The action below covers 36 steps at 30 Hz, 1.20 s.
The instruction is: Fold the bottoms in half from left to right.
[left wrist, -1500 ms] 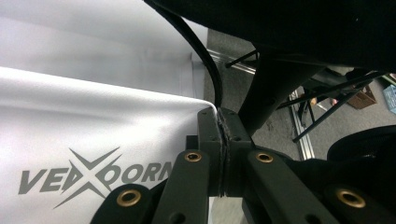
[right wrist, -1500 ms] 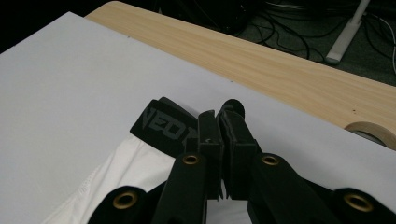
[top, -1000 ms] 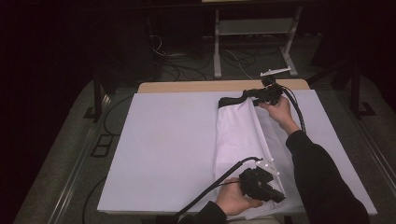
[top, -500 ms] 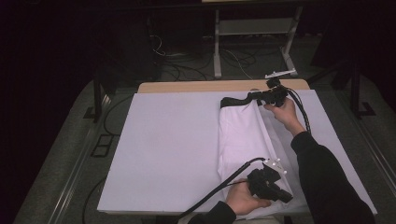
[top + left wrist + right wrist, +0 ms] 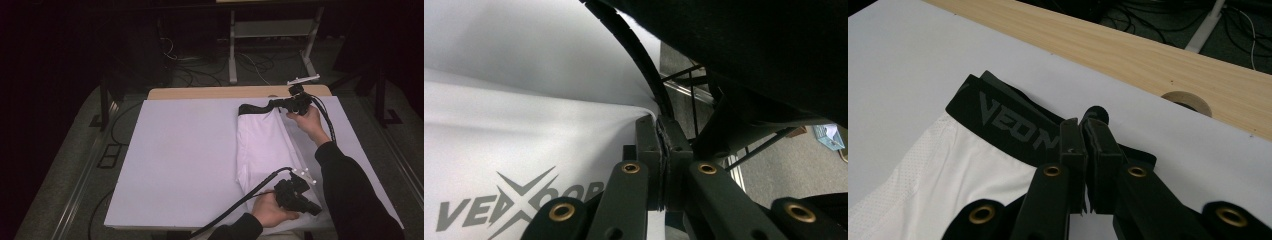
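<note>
White shorts [image 5: 265, 145] with a black waistband [image 5: 257, 107] lie lengthwise on the right half of the white-covered table [image 5: 175, 160]. At the far end my right gripper [image 5: 282, 104] is shut on the waistband; in the right gripper view the jaws [image 5: 1087, 132] pinch the black band [image 5: 1008, 122] above the white fabric [image 5: 948, 185]. Near the front edge my left gripper [image 5: 312, 207] is shut on the hem of the shorts. The left gripper view has the closed jaws [image 5: 663, 145] gripping white cloth with a grey logo [image 5: 524, 205].
A strip of bare wood [image 5: 225, 92] with a round hole [image 5: 1188, 102] runs along the table's far edge. Cables and a metal stand [image 5: 232, 50] are on the floor behind. The left gripper's cable [image 5: 240, 205] trails off the front edge.
My left gripper has moved to the right along the front edge, taking the hem with it. The right gripper has stayed on the waistband.
</note>
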Each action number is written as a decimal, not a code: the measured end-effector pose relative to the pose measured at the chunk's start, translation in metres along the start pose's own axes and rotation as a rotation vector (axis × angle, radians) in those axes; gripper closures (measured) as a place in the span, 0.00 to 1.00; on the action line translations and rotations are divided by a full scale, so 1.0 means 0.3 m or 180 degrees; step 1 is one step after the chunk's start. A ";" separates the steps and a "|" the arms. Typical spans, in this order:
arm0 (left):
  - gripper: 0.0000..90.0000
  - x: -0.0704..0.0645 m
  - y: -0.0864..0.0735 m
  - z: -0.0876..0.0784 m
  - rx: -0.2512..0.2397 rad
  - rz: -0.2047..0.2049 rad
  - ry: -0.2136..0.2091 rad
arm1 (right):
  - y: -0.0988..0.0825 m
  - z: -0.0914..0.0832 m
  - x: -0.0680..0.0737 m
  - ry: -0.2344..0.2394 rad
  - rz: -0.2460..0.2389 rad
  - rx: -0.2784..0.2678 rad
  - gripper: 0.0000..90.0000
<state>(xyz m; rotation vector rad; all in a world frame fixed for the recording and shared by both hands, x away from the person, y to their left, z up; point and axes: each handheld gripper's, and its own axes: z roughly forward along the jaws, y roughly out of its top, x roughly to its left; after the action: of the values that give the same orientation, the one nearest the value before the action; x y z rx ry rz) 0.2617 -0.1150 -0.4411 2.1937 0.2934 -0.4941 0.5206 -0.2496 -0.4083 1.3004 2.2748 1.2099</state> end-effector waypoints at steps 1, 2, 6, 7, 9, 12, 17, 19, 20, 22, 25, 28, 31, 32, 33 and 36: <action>0.97 0.004 0.002 0.003 0.0010 0.0008 0.0000 | -0.001 -0.001 -0.002 -0.0004 -0.0006 -0.0001 0.95; 0.97 0.005 0.003 0.006 0.0001 -0.0006 0.0000 | -0.002 -0.003 -0.005 -0.0008 -0.0002 0.0005 0.95; 0.97 0.013 0.010 0.021 -0.0007 -0.0024 -0.0033 | -0.007 -0.005 -0.018 -0.0018 -0.0016 -0.0004 0.95; 0.97 0.013 0.013 0.027 0.0005 -0.0022 -0.0038 | -0.007 -0.004 -0.020 -0.0027 -0.0020 -0.0004 0.95; 0.97 0.014 0.017 0.033 0.0008 -0.0012 -0.0052 | -0.007 -0.003 -0.026 -0.0042 -0.0013 0.0010 0.95; 0.97 0.012 0.022 0.043 0.0016 -0.0029 -0.0070 | -0.007 -0.001 -0.037 -0.0057 -0.0015 0.0018 0.95; 0.97 0.019 0.022 0.050 0.0021 -0.0054 -0.0065 | -0.011 0.003 -0.048 -0.0047 0.0030 0.0034 0.95; 0.93 0.022 0.022 0.053 -0.0038 -0.0073 -0.0062 | -0.013 0.006 -0.050 -0.0084 0.0049 0.0045 0.93; 0.85 0.026 0.022 0.055 -0.0092 -0.0098 -0.0060 | -0.015 0.007 -0.051 -0.0102 0.0075 0.0030 0.87; 0.67 0.029 0.021 0.054 -0.0176 -0.0168 -0.0081 | -0.020 0.007 -0.051 -0.0135 0.0181 0.0000 0.69; 0.54 0.028 0.018 0.044 -0.0296 -0.0151 -0.0029 | -0.025 0.001 -0.044 -0.0096 0.0170 0.0005 0.58; 0.42 0.023 0.016 0.027 -0.0336 -0.0110 0.0115 | -0.029 -0.008 -0.037 -0.0045 0.0141 0.0021 0.41; 0.30 0.022 0.014 0.008 -0.0388 -0.0089 0.0204 | -0.029 -0.019 -0.029 -0.0005 0.0111 0.0075 0.21; 0.27 0.023 0.014 0.001 -0.0395 -0.0089 0.0229 | -0.029 -0.023 -0.026 0.0014 0.0097 0.0083 0.15; 0.25 0.026 0.014 -0.007 -0.0403 -0.0100 0.0247 | -0.029 -0.029 -0.024 0.0039 0.0079 0.0081 0.13; 0.17 0.034 0.012 -0.030 -0.0408 -0.0126 0.0318 | -0.027 -0.051 -0.015 0.0049 0.0092 0.0026 0.04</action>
<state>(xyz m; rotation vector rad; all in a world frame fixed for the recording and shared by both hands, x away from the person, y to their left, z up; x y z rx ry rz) 0.2744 -0.1097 -0.4381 2.0942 0.4120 -0.3773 0.5096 -0.2635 -0.4059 1.3358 2.2814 1.2258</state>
